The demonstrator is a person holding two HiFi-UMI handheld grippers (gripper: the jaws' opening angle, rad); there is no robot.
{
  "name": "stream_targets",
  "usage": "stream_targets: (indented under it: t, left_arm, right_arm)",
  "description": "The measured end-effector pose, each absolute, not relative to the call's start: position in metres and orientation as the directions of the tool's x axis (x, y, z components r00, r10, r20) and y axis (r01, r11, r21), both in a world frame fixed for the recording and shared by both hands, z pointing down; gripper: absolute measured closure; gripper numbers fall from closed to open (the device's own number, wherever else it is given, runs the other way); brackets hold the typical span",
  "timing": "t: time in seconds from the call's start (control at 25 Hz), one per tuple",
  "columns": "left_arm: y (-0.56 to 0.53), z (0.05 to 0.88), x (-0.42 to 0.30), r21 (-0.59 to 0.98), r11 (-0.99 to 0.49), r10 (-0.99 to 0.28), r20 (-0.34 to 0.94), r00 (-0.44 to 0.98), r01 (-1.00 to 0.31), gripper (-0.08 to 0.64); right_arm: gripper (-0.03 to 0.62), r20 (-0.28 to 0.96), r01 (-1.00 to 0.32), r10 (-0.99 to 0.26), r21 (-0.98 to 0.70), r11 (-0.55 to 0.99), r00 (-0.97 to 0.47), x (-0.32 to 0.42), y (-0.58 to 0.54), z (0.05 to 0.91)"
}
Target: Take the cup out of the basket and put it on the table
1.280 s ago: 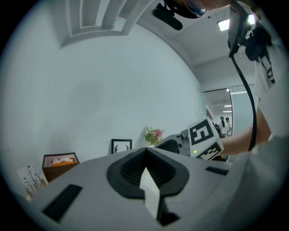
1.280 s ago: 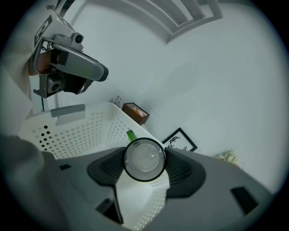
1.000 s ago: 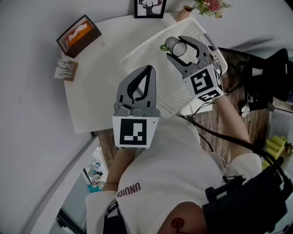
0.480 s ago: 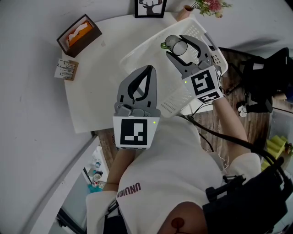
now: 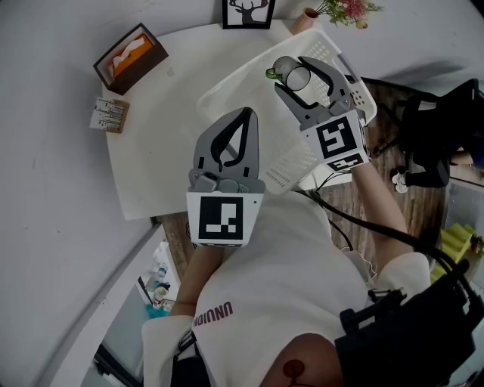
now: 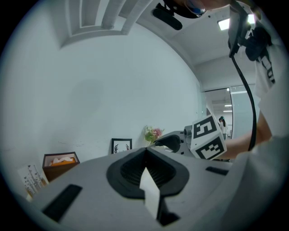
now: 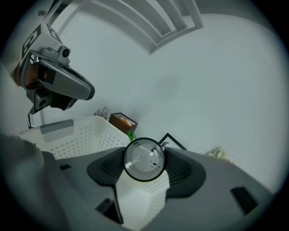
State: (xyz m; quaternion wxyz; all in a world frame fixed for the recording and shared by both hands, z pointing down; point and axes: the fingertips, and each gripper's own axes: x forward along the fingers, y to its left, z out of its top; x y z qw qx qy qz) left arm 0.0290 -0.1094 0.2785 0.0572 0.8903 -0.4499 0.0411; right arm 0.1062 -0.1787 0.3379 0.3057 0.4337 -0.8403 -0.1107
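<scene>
A clear glass cup [image 5: 298, 78] with a green handle is held between the jaws of my right gripper [image 5: 293, 72], over the white perforated basket [image 5: 227, 87]. In the right gripper view the cup [image 7: 144, 159] shows its round mouth between the dark pads, with my right gripper [image 7: 143, 168] shut on it above the basket wall [image 7: 76, 135]. My left gripper [image 5: 243, 115] hovers over the white table [image 5: 155, 143], shut and empty. In the left gripper view the jaws of that gripper [image 6: 145, 150] meet at their tip.
A brown tissue box [image 5: 130, 59] and a small card pack [image 5: 108, 116] lie at the table's left. A framed picture [image 5: 248, 13] and a flower vase [image 5: 344, 10] stand at the back. The basket sits at the table's right edge. Dark gear [image 5: 442, 136] stands on the floor at the right.
My right gripper has risen very slightly with the cup. The left gripper has stayed where it was.
</scene>
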Motion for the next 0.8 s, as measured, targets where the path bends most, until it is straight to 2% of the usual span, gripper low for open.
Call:
stream_targets:
  t: [0.8]
  left_arm:
    - [-0.11,0.279,0.0304,0.065,-0.59,-0.795,0.123,0.594,-0.805,0.548]
  right_arm:
    - [0.307,0.407,-0.669,-0.804,0.453,0.589,-0.433,0.1077,-0.1794,0.337]
